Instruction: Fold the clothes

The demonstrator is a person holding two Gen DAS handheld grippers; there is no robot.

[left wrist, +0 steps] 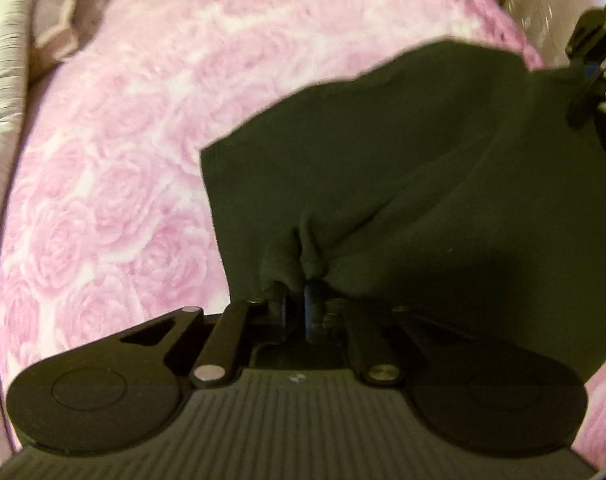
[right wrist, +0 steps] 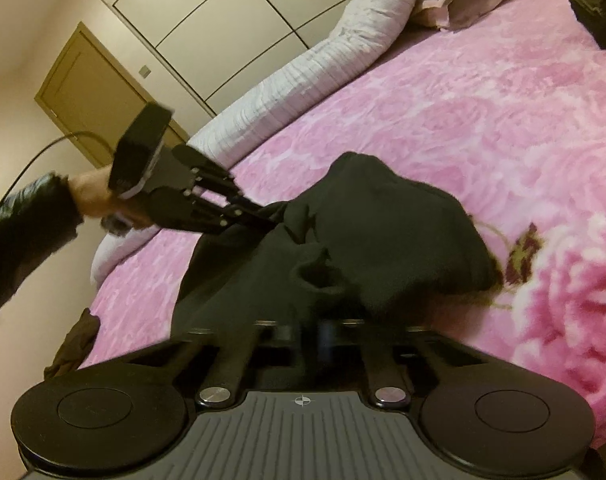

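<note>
I have the black garment (left wrist: 403, 184) pinched at two points and lifted partly off the pink rose blanket (left wrist: 115, 184), with its far end bunched and resting on the bed in the right wrist view. My left gripper (left wrist: 299, 292) has its fingers drawn together on a puckered bit of cloth; I can see the fabric gathered into a small fold right at the tips. My right gripper (right wrist: 319, 320) is blurred and half buried under the cloth, but the fabric rises straight out of its tips, so I judge it clamped on the garment too, and the left view shows it holding the far corner near the frame edge. The worry I have is the thin bite on the left: only a small pinch is caught, and a quick pull outward could let it slip free and drop that side. The cloth between my two grips hangs slack and creased, so laying it down like this would likely trap wrinkles or fold a layer under. The plush blanket may also drag at the fabric. A white quilt (right wrist: 303, 76) and a pillow (right wrist: 463, 0) lie well beyond, near the head of the bed.
</note>
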